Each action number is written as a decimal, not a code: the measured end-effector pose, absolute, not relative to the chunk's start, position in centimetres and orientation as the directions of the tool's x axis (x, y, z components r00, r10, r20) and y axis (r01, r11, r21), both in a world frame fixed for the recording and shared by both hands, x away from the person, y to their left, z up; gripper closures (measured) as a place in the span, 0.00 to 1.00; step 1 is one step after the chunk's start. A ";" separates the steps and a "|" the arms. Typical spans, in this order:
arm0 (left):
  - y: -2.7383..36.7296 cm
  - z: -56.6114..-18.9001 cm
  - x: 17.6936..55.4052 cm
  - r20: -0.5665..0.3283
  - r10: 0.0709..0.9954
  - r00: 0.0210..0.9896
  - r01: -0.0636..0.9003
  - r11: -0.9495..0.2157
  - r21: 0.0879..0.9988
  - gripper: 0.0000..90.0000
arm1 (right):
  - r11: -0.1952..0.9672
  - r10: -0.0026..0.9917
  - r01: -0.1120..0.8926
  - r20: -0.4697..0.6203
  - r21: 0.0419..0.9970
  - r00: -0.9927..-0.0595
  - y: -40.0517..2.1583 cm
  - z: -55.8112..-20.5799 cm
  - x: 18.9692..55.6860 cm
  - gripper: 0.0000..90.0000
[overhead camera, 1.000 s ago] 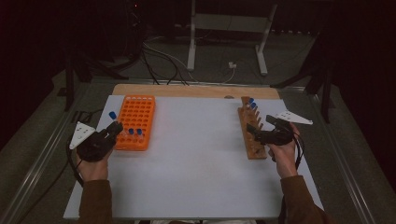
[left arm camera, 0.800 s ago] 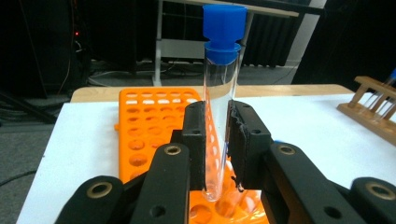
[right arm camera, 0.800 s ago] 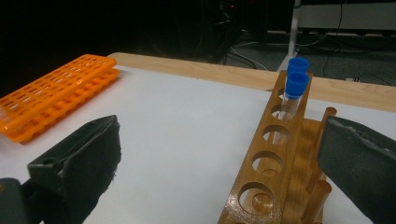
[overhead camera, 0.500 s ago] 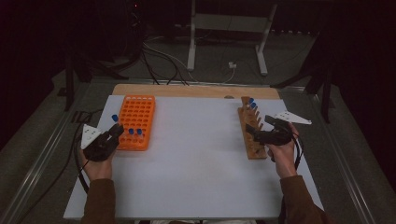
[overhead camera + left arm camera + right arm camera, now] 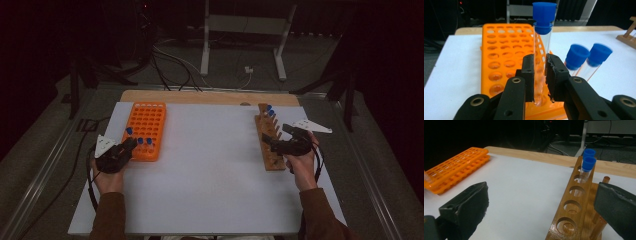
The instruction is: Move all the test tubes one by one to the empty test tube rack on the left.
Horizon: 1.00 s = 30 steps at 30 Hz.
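High view overhead, far; gripper views low, close; all share orange rack.

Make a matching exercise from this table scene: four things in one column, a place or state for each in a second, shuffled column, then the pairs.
Things:
1. left gripper
2. right gripper
3. orange rack
4. wooden rack

Places or states:
A. holds two blue-capped tubes at its far end
B. jaws wide apart, nothing between them
C. jaws closed on a clear tube with a blue cap
D. lies at the left of the white table, two capped tubes leaning at its near edge

Pairs: 1-C, 2-B, 3-D, 4-A
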<state>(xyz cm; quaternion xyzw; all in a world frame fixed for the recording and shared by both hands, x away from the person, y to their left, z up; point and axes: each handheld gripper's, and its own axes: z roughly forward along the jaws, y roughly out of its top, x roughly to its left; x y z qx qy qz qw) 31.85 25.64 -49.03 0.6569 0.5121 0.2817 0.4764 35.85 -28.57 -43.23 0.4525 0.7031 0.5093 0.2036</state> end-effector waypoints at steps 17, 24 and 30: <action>25.2 -49.9 32.0 -0.059 0.939 0.339 0.495 -0.125 0.860 0.87 | 0.070 0.843 0.431 0.178 0.900 -0.508 -28.7 -43.3 35.7 0.00; 25.0 -49.9 31.9 -0.045 0.937 0.347 0.505 -0.147 0.850 0.87 | 0.074 0.843 0.432 0.175 0.899 -0.509 -28.6 -43.3 35.7 0.00; 25.1 -49.9 31.8 -0.079 0.937 0.341 0.514 -0.115 0.850 0.85 | 0.071 0.843 0.428 0.176 0.901 -0.509 -28.7 -43.2 35.7 0.00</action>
